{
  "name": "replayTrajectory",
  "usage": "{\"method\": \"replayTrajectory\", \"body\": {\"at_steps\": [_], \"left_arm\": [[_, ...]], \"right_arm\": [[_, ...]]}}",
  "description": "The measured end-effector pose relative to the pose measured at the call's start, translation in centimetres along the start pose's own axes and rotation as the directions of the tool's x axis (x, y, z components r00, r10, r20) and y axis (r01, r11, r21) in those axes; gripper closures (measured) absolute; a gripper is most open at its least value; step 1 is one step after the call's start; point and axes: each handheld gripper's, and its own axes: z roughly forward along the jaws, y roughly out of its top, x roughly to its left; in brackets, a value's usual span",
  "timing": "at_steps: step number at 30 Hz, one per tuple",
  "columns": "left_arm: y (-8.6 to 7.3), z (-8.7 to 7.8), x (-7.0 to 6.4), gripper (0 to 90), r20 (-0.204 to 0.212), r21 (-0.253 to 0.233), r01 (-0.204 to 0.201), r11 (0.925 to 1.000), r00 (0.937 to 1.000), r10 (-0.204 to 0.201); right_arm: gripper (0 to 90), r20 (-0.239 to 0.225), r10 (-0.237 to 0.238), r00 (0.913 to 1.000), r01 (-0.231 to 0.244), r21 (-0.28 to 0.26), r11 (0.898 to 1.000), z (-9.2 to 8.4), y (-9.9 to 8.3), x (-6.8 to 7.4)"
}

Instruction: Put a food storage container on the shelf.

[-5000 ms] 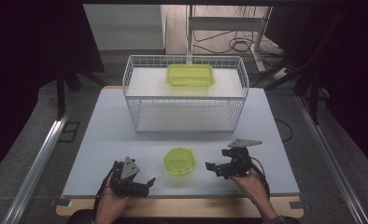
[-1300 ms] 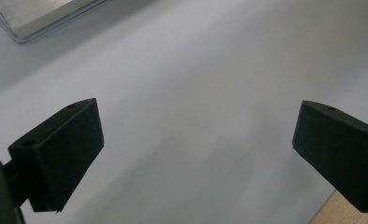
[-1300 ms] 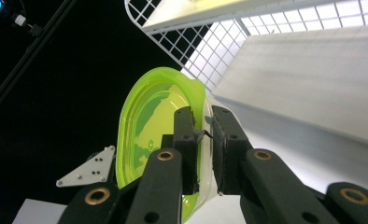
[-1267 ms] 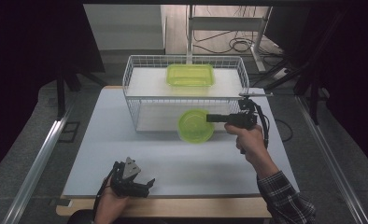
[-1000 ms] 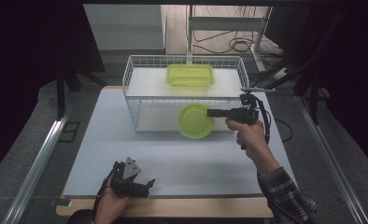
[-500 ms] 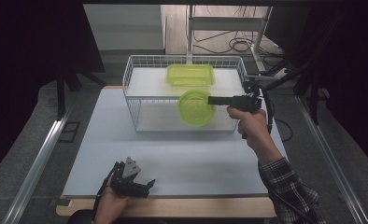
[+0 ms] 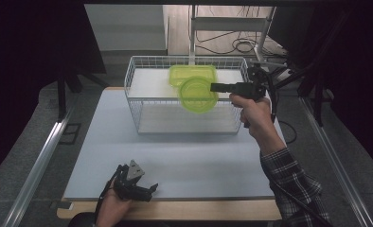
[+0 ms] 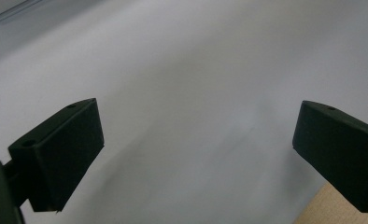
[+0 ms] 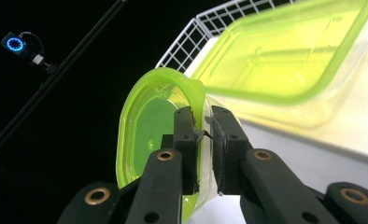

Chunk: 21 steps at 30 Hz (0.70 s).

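1. High view: right gripper point(image 7: 214, 87) held level over the front rim of the white wire basket point(image 7: 138, 111), jaws clamped on the rim of a round green container point(image 7: 198, 94) lifted clear of the table point(image 7: 80, 142). Container tilted on edge. Just behind it, a rectangular green box point(image 7: 190, 73) sits on the basket's upper shelf. Left gripper point(image 7: 148, 192) rests low at the table's near edge, well apart from the basket.
2. Left gripper view: jaws spread wide, nothing between them, bare white table below.
3. Right gripper view: jaws pinch the round container's point(image 9: 149, 130) rim; the rectangular box point(image 9: 285, 56) lies close beyond, with basket wire point(image 9: 196, 28) past it.
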Motion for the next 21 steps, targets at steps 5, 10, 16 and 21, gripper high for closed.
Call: {"method": "replayTrajectory", "body": {"at_steps": [5, 10, 16, 21], "left_arm": [[0.0, 0.0, 0.0, 1.6, -0.002, -0.002, -0.001, 1.0, 1.0, 0.001], [0.0, 0.0, 0.0, 1.6, 0.001, -0.003, 0.001, 1.0, 1.0, -0.001], [0.0, 0.0, 0.0, 1.6, 0.003, -0.003, 0.001, 1.0, 1.0, -0.001], [0.0, 0.0, 0.0, 1.6, 0.004, -0.002, 0.0, 1.0, 1.0, 0.0]], "right_arm": [[81.0, 0.021, -0.01, 0.9997, 0.011, -0.021, 1.0, 0.2, 1.3, 0.4], [81.0, 0.043, -0.009, 0.999, 0.011, -0.036, 0.999, 0.4, 2.4, 0.5], [81.0, 0.071, -0.011, 0.9974, 0.016, -0.063, 0.998, 0.6, 3.9, 0.6], [81.0, 0.095, -0.018, 0.9953, 0.026, -0.087, 0.996, 0.7, 5.0, 0.8]]}}
